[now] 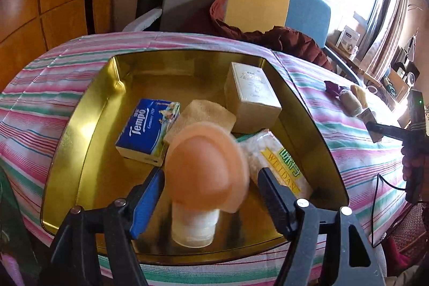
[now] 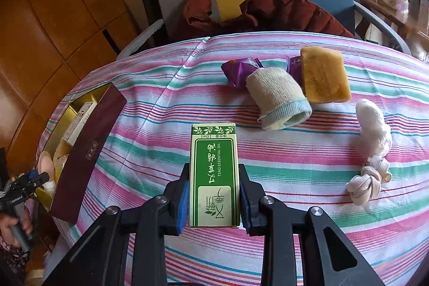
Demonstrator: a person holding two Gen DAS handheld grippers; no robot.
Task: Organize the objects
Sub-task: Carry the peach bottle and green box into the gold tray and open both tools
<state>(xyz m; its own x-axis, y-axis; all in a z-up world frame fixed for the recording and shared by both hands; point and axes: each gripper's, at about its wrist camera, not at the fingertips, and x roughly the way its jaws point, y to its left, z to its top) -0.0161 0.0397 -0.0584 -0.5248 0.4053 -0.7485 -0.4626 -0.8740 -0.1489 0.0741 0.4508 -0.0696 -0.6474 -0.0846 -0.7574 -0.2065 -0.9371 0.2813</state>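
Observation:
A clear bottle with a wide peach cap [image 1: 206, 168] stands in the gold tin [image 1: 80, 125]. My left gripper [image 1: 211, 173] is open around the cap, and neither pad presses on it. The tin also holds a blue Tempo tissue pack [image 1: 147, 130], a tan sponge [image 1: 198, 117], a beige box [image 1: 252, 98] and a packet of white pieces [image 1: 276, 160]. My right gripper [image 2: 214, 170] is shut on a green essential oil box [image 2: 214, 176], held above the striped cloth. The tin [image 2: 88, 152] lies to its left.
On the cloth to the right lie purple wrappers [image 2: 240, 70], a rolled sock [image 2: 278, 101], a yellow sponge [image 2: 324, 77], a white pouch [image 2: 372, 127] and a knotted cord [image 2: 364, 184]. A chair with a maroon jacket [image 2: 281, 12] stands behind the table.

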